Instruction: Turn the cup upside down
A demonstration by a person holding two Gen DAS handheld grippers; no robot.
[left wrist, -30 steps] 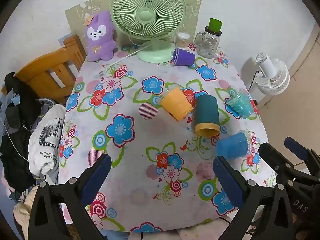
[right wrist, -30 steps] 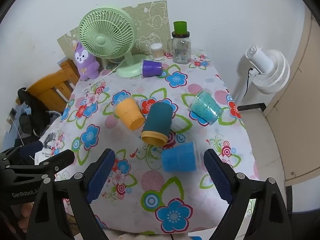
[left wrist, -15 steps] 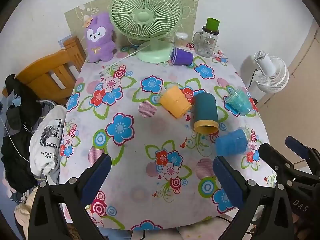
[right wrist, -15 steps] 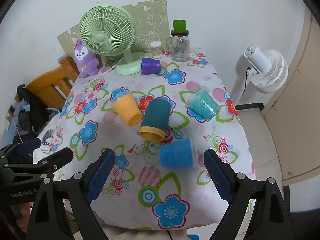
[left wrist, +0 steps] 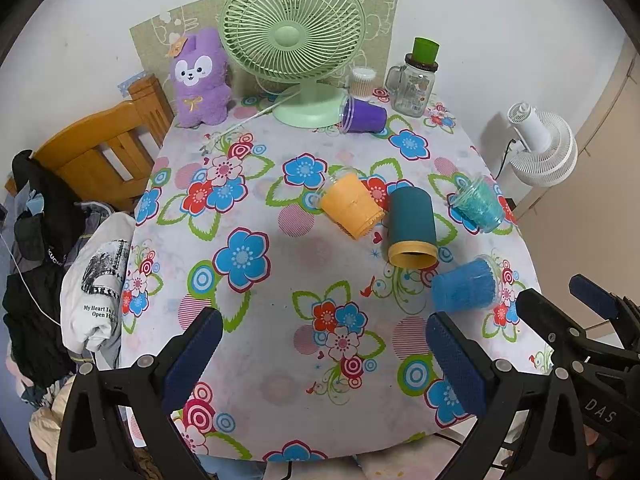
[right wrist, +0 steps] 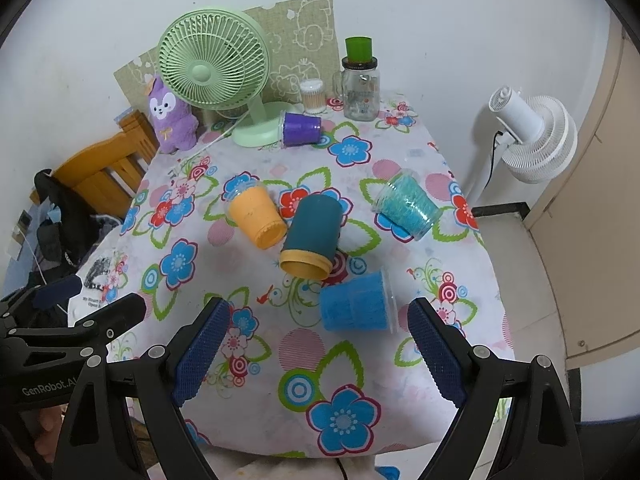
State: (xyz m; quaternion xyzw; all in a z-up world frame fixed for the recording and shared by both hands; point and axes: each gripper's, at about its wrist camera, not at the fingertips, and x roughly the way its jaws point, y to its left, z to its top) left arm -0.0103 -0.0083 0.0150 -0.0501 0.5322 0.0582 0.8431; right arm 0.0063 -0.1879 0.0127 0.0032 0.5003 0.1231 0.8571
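Both claws hang wide and empty, right claw (right wrist: 316,348) nearest the blue cup (right wrist: 356,306), left claw (left wrist: 320,356) beside. It lies sideways near the counter (right wrist: 472,280) edge; a glancing grip could roll it off, or into the teal tumbler (right wrist: 314,236).

Green desk fan (left wrist: 294,40) at surface's far edge; purple plush toy (left wrist: 199,78) left of fan; glass jar (left wrist: 414,84) right of fan; wooden chair (left wrist: 104,152) further left.
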